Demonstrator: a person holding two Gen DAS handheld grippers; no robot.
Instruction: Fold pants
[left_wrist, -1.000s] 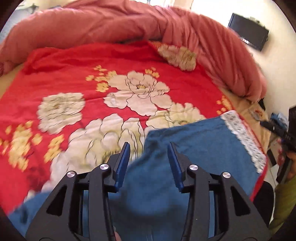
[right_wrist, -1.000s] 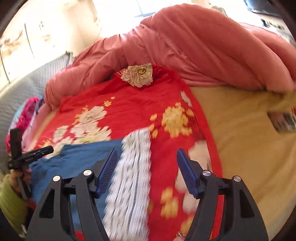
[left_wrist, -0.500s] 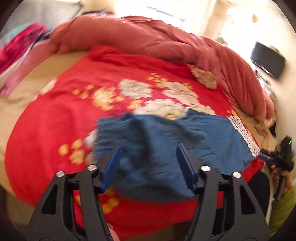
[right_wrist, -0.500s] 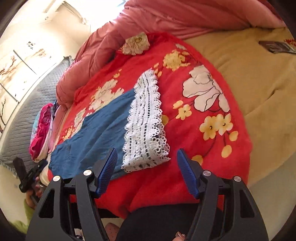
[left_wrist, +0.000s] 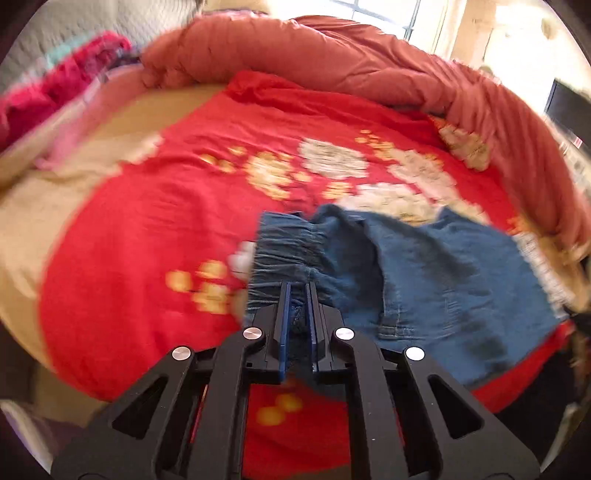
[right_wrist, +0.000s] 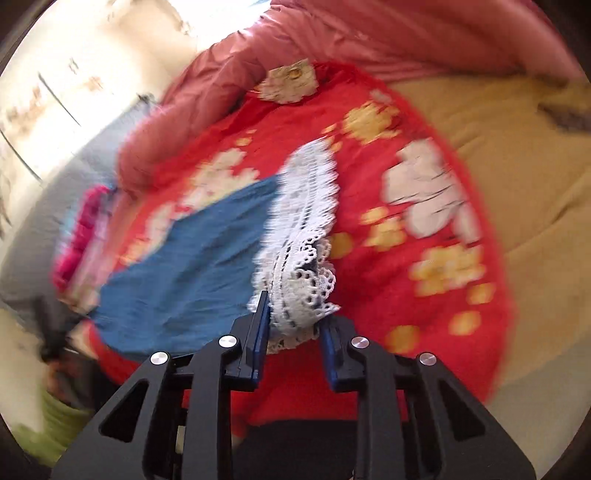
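Blue denim pants (left_wrist: 443, 280) with a white lace hem (right_wrist: 303, 236) lie on a red flowered bedspread (left_wrist: 155, 229). My left gripper (left_wrist: 297, 295) is shut on the gathered waistband (left_wrist: 280, 247) at its near edge. In the right wrist view the pants (right_wrist: 192, 258) stretch away to the left, and my right gripper (right_wrist: 291, 310) has its jaws closed in on the near end of the lace hem, which bunches up between them.
A pink-red duvet (left_wrist: 351, 62) is heaped along the far side of the bed. Bare tan mattress (right_wrist: 517, 184) lies to the right of the spread. Pink clothing (left_wrist: 44, 99) is piled at the far left. The bed's near edge is just under both grippers.
Both grippers were open above the pants. The left has closed on the waistband; the right has narrowed onto the lace hem. Both views are blurred by motion.
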